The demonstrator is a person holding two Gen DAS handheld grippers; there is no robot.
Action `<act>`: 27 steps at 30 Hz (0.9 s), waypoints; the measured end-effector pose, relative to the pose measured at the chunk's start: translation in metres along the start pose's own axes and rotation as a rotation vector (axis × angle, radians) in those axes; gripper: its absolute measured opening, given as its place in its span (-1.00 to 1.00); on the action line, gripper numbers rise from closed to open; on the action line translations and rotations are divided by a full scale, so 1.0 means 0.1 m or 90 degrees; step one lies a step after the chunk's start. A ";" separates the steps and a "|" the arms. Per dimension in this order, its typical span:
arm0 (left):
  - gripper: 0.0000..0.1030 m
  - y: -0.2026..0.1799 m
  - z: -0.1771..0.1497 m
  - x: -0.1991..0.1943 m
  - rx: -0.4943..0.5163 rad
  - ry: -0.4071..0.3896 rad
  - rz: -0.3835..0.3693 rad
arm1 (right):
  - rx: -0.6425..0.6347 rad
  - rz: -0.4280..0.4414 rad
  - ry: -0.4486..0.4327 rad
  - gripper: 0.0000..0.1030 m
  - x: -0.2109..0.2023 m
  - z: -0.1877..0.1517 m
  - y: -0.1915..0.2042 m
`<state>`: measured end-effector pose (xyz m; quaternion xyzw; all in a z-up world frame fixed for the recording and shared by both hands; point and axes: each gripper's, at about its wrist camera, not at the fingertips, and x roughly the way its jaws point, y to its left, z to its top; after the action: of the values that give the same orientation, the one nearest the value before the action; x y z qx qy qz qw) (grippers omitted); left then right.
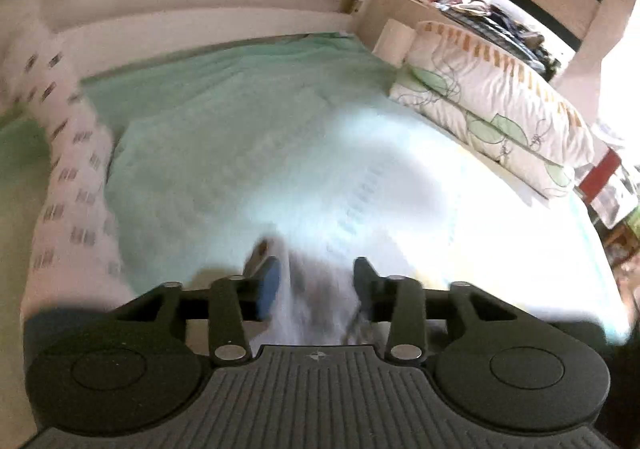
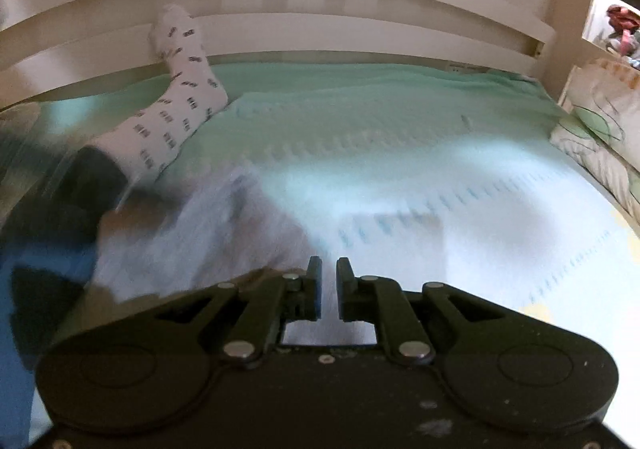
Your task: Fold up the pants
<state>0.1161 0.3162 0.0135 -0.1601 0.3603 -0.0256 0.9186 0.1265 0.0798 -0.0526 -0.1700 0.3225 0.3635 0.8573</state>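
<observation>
Pillows lie right on the bed, socked leg left.

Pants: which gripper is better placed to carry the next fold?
Left, probably. The left gripper has blurred pale pants fabric between its fingers. The right gripper sits nearly shut beside the pants, and whether it holds cloth is unclear.

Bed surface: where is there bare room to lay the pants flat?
The mint-green bedspread lies open in the middle, bordered by the white slatted headboard, the white patterned sock on one side and the leaf-print pillows on the other. It is crowded near the grippers, where the pale blurred pants bunch.
</observation>
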 end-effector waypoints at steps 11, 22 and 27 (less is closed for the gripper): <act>0.53 -0.31 0.24 0.71 0.210 0.186 0.083 | -0.013 0.054 0.049 -0.74 -0.20 -0.78 0.43; 0.52 -0.05 0.35 0.69 0.261 0.200 0.270 | 0.031 0.052 0.038 -0.73 -0.22 -0.82 0.37; 0.52 -0.03 0.44 0.53 0.236 0.207 0.244 | 0.054 0.053 0.030 -0.73 -0.26 -0.87 0.36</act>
<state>0.1847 0.3164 0.0099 0.0871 0.5154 0.0579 0.8506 0.0496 0.0450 -0.1009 -0.1285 0.3644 0.3807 0.8401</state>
